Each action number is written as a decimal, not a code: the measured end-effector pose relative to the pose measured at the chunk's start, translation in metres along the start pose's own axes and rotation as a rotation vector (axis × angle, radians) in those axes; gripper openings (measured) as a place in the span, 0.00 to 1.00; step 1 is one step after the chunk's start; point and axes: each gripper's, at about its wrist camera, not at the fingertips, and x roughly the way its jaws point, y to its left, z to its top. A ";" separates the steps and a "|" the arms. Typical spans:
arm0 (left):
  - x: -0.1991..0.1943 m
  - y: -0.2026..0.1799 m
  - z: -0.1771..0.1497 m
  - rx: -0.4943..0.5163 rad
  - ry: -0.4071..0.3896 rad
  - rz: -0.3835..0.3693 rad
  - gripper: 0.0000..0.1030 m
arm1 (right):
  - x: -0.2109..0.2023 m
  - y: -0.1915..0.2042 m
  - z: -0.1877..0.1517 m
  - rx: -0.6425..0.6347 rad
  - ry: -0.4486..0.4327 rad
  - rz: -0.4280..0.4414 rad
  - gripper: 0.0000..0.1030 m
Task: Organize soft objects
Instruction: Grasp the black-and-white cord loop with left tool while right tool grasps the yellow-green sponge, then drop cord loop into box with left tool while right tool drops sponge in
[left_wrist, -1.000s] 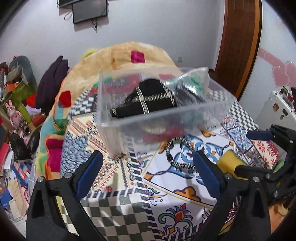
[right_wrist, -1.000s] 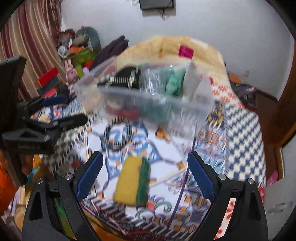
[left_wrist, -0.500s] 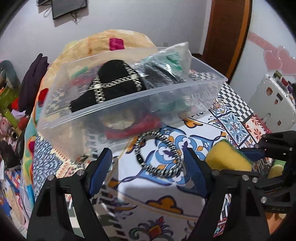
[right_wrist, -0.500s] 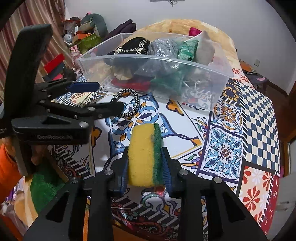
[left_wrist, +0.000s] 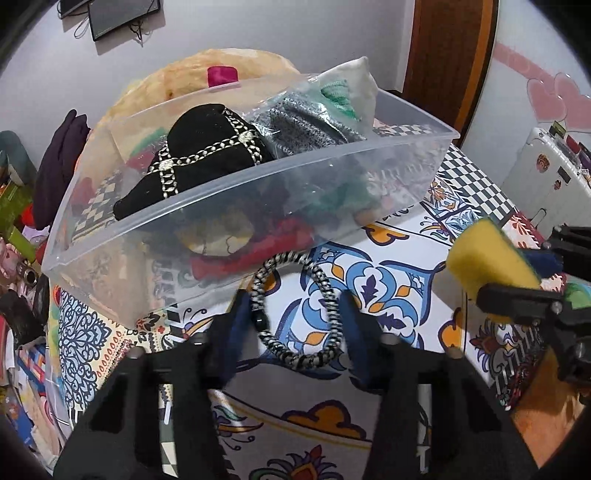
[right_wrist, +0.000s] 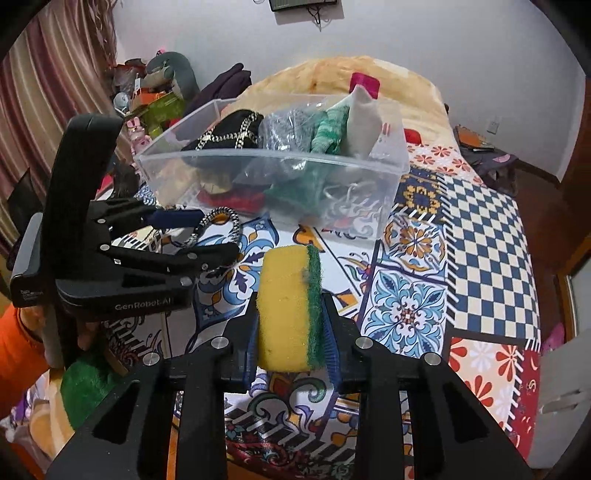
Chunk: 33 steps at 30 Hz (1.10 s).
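Observation:
A black-and-white braided ring (left_wrist: 295, 310) lies on the patterned bedspread just in front of the clear plastic bin (left_wrist: 236, 206). My left gripper (left_wrist: 293, 314) straddles the ring, its blue pads close on both sides; I cannot tell whether they press it. In the right wrist view the ring (right_wrist: 218, 227) sits between the left gripper's fingers (right_wrist: 173, 218). My right gripper (right_wrist: 291, 325) is shut on a yellow-and-green sponge (right_wrist: 290, 306), held above the bedspread; the sponge also shows in the left wrist view (left_wrist: 487, 258). The bin (right_wrist: 332, 206) holds a black cap (left_wrist: 199, 158), a bagged grey cloth and other soft items.
The bin stands on a bed with a patterned cover (right_wrist: 480, 240). An orange blanket (right_wrist: 354, 77) is heaped behind it. Clutter and a dark garment (left_wrist: 59, 162) lie to the left. A white appliance (left_wrist: 546, 162) stands on the right, a wooden door (left_wrist: 447, 55) behind.
My left gripper moved forward and down and narrowed around the braided ring. My right gripper closed on the sponge and lifted it off the bedspread.

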 end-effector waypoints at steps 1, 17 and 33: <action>-0.001 0.000 -0.001 0.003 -0.002 0.000 0.32 | -0.002 0.002 0.001 -0.001 -0.005 -0.002 0.26; -0.087 0.023 -0.002 -0.036 -0.213 -0.006 0.16 | -0.043 -0.003 0.047 0.006 -0.201 -0.050 0.26; -0.071 0.058 0.050 -0.082 -0.306 0.007 0.16 | -0.012 0.003 0.105 -0.075 -0.274 -0.080 0.26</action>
